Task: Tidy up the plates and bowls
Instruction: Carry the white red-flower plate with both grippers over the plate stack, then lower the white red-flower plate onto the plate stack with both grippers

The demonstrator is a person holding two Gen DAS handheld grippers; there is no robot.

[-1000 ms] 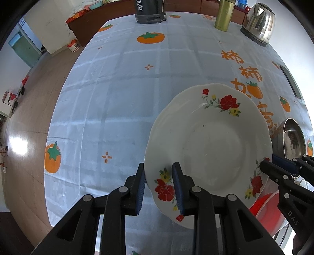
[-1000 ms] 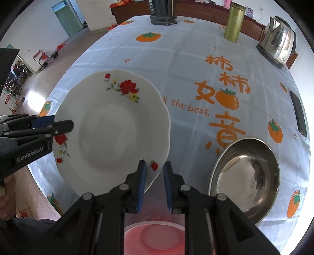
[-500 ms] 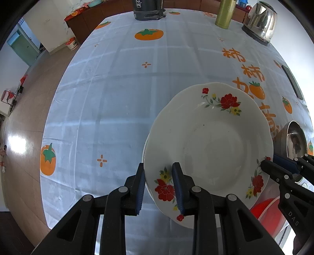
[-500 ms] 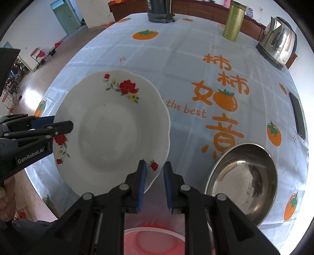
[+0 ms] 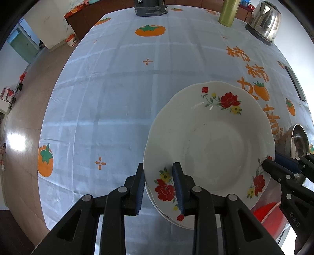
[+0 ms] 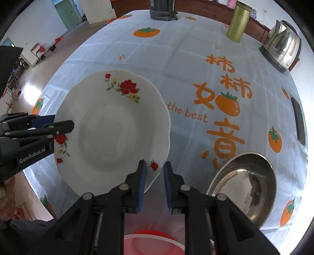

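A white plate with red flowers [image 5: 212, 141] is held above the tablecloth; a second rim shows just under it at the near edge. My left gripper [image 5: 159, 188] is shut on its near-left rim. My right gripper [image 6: 154, 186] is shut on the opposite rim of the same plate [image 6: 109, 133]. The right gripper shows in the left wrist view [image 5: 282, 166], and the left gripper shows in the right wrist view [image 6: 58, 122]. A steel bowl [image 6: 245, 184] sits on the table to the right. A red bowl [image 6: 155, 243] lies under the right gripper.
The tablecloth [image 5: 137, 88] is pale blue with orange persimmons. At the far edge stand a dark appliance [image 6: 162, 9], a green flask [image 6: 238, 21] and a steel kettle [image 6: 282, 47]. A black phone [image 6: 299, 119] lies at the right edge. The table's left edge drops to the floor.
Both grippers and the plate have shifted slightly toward the table's near edge; the far objects look farther off. The grips have not changed.
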